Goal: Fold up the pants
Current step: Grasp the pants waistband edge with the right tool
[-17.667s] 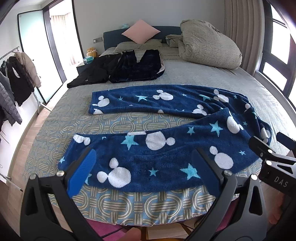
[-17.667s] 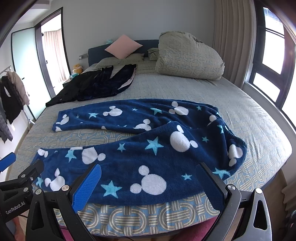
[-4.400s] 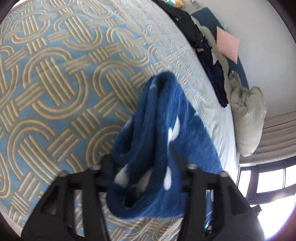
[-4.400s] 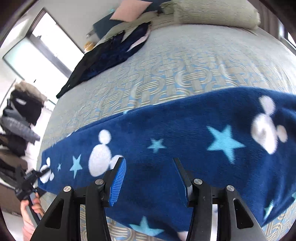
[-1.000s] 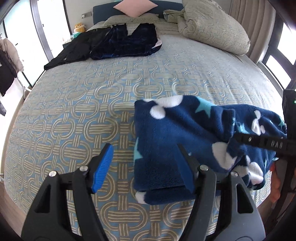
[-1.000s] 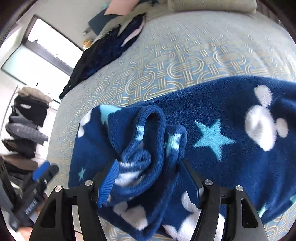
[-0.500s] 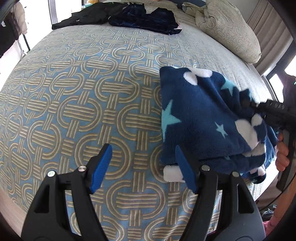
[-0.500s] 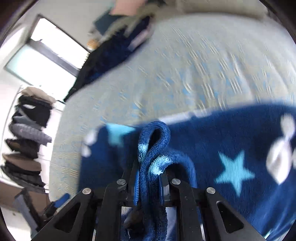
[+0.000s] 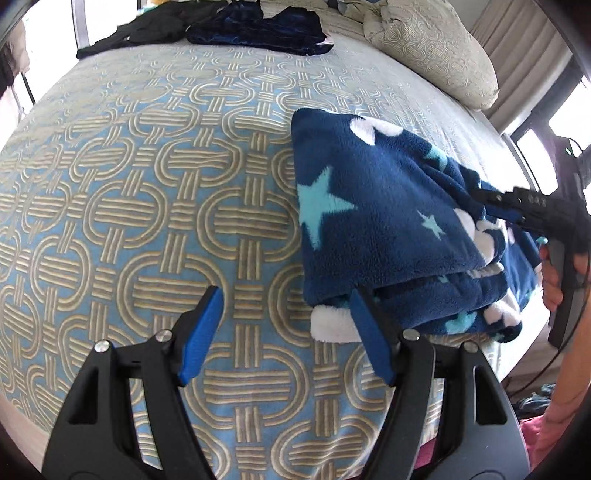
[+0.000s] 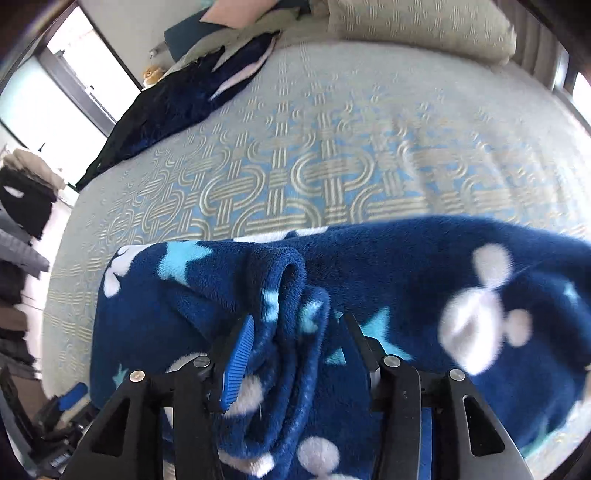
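Observation:
The navy fleece pants (image 9: pixel 388 221) with white mouse heads and light blue stars lie folded in a thick bundle near the bed's front right corner. My left gripper (image 9: pixel 284 332) is open and empty, just left of the bundle's near corner. My right gripper (image 10: pixel 295 350) is open, its jaws standing on either side of a raised ridge of the pants (image 10: pixel 288 295). In the left wrist view the right gripper (image 9: pixel 517 206) rests on the bundle's right side.
The bed cover (image 9: pixel 147 184) is blue with tan interlocking rings. Dark clothes (image 9: pixel 229 26) lie at the far end by the pillows (image 9: pixel 436 48). A clothes rack (image 10: pixel 22 206) stands left of the bed. Windows lie to the right.
My right gripper has opened and let go of the pants ridge it was pinching. My left gripper has stayed open and shifted a little closer to the bundle's near edge.

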`<state>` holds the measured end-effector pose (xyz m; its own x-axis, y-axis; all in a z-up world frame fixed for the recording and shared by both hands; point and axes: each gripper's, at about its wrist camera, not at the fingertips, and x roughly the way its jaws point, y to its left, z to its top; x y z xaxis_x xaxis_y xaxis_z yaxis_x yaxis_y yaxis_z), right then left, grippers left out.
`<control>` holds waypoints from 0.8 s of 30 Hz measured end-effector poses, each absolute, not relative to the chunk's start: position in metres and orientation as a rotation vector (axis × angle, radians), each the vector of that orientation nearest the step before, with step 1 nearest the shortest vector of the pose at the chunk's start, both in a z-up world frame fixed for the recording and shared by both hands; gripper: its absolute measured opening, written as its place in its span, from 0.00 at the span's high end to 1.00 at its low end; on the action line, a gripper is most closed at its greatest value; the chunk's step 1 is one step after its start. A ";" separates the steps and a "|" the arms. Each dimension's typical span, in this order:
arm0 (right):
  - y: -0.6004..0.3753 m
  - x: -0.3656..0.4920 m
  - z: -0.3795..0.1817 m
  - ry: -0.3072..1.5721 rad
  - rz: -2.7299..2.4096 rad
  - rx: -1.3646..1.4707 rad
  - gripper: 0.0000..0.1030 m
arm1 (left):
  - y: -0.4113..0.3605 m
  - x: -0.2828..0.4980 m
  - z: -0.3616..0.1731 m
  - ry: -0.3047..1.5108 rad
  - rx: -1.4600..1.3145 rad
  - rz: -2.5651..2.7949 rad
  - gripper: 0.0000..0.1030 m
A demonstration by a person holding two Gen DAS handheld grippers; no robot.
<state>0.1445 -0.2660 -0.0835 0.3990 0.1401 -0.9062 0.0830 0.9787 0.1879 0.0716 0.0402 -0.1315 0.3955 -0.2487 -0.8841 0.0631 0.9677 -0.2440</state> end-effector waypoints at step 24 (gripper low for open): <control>-0.277 0.099 -0.136 1.151 0.111 0.344 0.50 | 0.034 0.100 -0.133 1.179 -0.441 -0.308 0.19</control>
